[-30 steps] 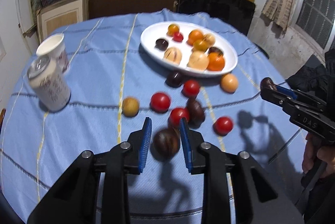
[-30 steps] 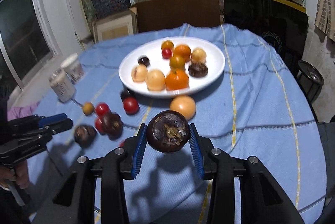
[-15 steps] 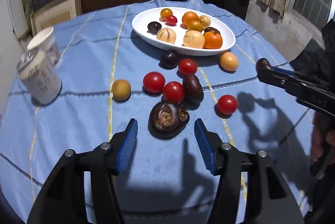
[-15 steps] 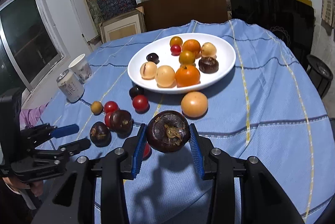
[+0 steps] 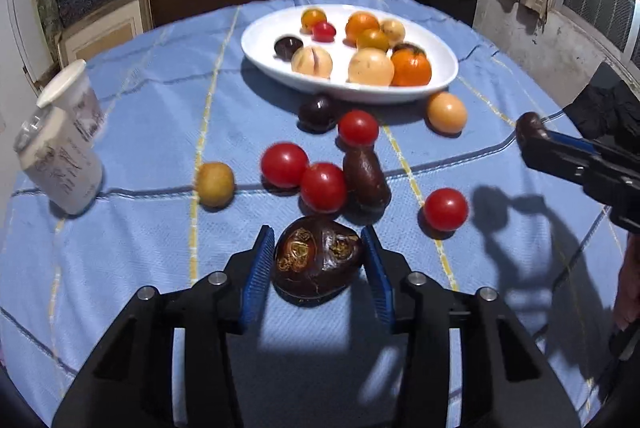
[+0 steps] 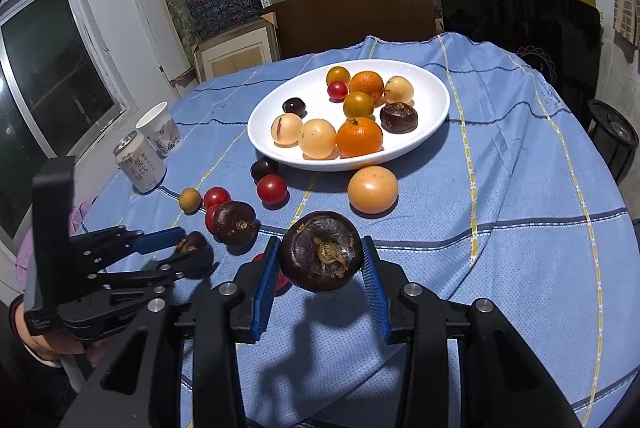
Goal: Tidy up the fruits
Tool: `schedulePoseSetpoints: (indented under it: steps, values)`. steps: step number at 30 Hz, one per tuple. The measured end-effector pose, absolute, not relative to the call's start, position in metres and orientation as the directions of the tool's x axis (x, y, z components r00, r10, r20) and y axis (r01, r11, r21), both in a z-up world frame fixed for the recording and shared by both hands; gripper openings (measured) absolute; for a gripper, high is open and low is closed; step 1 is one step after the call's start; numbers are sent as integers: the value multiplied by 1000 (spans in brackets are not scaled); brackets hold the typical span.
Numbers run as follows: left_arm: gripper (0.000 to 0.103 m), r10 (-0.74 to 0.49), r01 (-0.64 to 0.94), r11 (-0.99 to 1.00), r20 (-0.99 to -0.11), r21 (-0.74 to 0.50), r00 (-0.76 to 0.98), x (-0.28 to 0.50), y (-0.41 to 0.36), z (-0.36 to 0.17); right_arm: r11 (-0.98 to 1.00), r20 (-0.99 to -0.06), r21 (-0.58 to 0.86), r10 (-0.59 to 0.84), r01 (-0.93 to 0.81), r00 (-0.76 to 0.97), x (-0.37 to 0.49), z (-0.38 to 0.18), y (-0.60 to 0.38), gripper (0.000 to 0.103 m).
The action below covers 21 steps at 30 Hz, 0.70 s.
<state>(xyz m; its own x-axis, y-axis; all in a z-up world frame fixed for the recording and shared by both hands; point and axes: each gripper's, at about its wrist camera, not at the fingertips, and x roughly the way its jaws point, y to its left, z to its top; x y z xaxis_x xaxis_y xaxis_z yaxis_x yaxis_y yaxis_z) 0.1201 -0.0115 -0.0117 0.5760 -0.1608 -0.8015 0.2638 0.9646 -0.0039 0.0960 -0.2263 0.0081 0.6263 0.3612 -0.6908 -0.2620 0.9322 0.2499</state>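
My left gripper (image 5: pixel 318 260) is open, its blue pads on either side of a dark brown fruit (image 5: pixel 317 260) that lies on the blue cloth; small gaps show at both pads. My right gripper (image 6: pixel 322 260) is shut on another dark brown fruit (image 6: pixel 322 251) and holds it above the cloth. It also shows at the right in the left wrist view (image 5: pixel 530 128). A white oval plate (image 6: pixel 434 90) at the back holds several fruits. Red tomatoes (image 5: pixel 285 165), a dark fruit (image 5: pixel 366 176), a yellow fruit (image 5: pixel 215 184) and a pale orange fruit (image 6: pixel 372 189) lie loose in front of the plate.
A drink can (image 6: pixel 139 164) and a paper cup (image 6: pixel 159 128) stand at the left of the table. Shelves with boxes and a dark panel (image 6: pixel 516 24) stand behind the table. A black stool (image 6: pixel 612 136) is at the right.
My left gripper let go of its dark fruit, drew back with jaws wide, and has now come forward around it again on the cloth. The right gripper keeps its fruit and hardly moved.
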Motion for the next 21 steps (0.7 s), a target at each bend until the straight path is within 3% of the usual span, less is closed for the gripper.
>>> schedulePoseSetpoints:
  steps: [10, 21]
  values:
    - [44, -198, 287, 958, -720, 1, 665, 129, -11, 55, 934, -647, 183, 349, -306, 678, 113, 44, -220, 40]
    - [44, -197, 268, 963, -733, -20, 651, 174, -33, 52, 940, -640, 162, 332, -301, 693, 154, 48, -217, 40]
